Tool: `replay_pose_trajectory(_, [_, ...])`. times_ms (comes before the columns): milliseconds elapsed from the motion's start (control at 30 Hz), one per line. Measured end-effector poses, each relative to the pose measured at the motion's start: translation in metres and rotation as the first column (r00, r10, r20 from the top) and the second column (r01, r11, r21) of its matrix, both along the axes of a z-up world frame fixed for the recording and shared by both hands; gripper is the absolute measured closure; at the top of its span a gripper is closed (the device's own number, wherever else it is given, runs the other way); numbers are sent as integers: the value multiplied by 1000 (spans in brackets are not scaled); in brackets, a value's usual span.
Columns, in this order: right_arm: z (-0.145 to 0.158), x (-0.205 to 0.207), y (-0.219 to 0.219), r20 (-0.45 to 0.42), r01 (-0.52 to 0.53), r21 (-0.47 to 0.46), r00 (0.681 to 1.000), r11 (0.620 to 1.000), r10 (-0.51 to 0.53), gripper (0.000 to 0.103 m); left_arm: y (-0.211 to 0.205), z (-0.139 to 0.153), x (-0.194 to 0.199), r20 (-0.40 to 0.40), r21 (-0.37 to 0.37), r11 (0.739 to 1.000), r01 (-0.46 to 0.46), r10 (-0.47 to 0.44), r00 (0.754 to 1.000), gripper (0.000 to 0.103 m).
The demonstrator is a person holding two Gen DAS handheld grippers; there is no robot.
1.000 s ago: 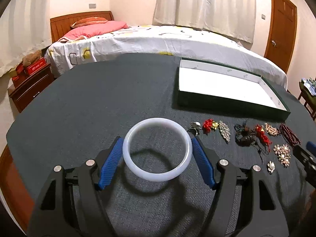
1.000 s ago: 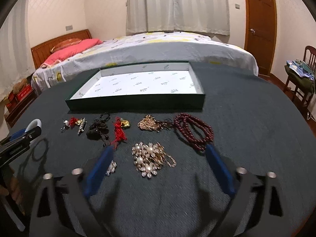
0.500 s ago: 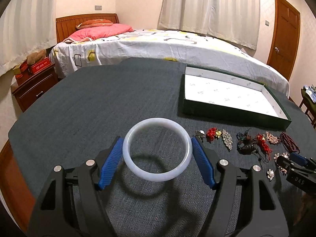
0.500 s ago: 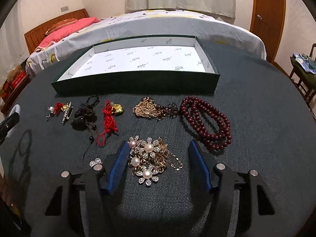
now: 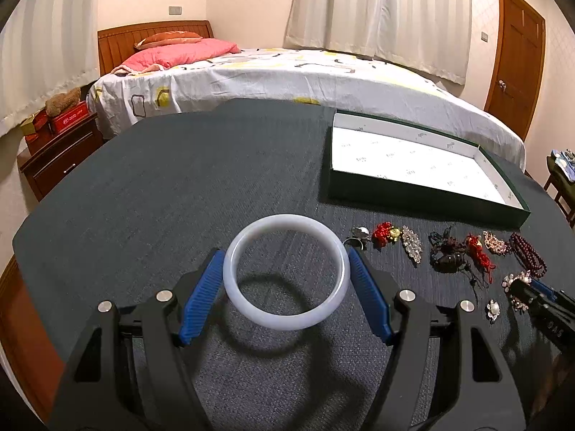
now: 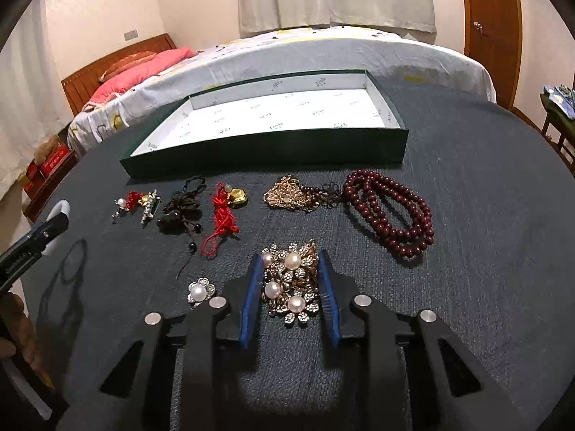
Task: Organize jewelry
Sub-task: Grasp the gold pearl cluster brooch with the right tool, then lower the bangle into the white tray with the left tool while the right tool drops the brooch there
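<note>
I see the dark table (image 6: pixel 485 197) with the green box (image 6: pixel 266 145) at its far side; only its white printed lining shows inside. The jewelry lies in a row just in front of it, the dark red beads (image 6: pixel 390 212) at the right end. My left gripper (image 5: pixel 286 273) holds the white bangle (image 5: pixel 286 314) above the table. My right gripper (image 6: pixel 289 287) has just been closing, its jaws narrow around the pearl brooch cluster (image 6: pixel 291 283).
</note>
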State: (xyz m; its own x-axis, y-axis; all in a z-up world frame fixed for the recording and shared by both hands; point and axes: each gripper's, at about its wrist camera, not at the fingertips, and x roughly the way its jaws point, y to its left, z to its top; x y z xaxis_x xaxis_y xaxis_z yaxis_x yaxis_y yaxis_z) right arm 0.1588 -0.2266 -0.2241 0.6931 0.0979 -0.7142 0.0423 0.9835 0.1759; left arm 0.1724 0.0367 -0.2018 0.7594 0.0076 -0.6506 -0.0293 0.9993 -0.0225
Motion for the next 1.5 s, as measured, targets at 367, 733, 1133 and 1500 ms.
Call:
replay_pose_trajectory(367, [7, -12, 0, 56, 9, 1, 998, 1000, -9, 74, -6, 0, -2, 4, -1, 1000, 9, -9, 1000, 34])
replay_pose_trajectory(733, [54, -24, -5, 189, 12, 11, 982, 1000, -14, 74, -20, 28, -9, 73, -16, 999, 52, -51, 996, 34])
replay_pose_trajectory(1133, [107, 2, -24, 337, 35, 5, 941, 999, -35, 74, -45, 75, 21, 169, -66, 991, 119, -107, 980, 34])
replay_pose_trajectory(1500, [92, 74, -46, 344, 64, 2, 937, 998, -61, 74, -111, 68, 107, 174, -67, 973, 222, -208, 963, 34])
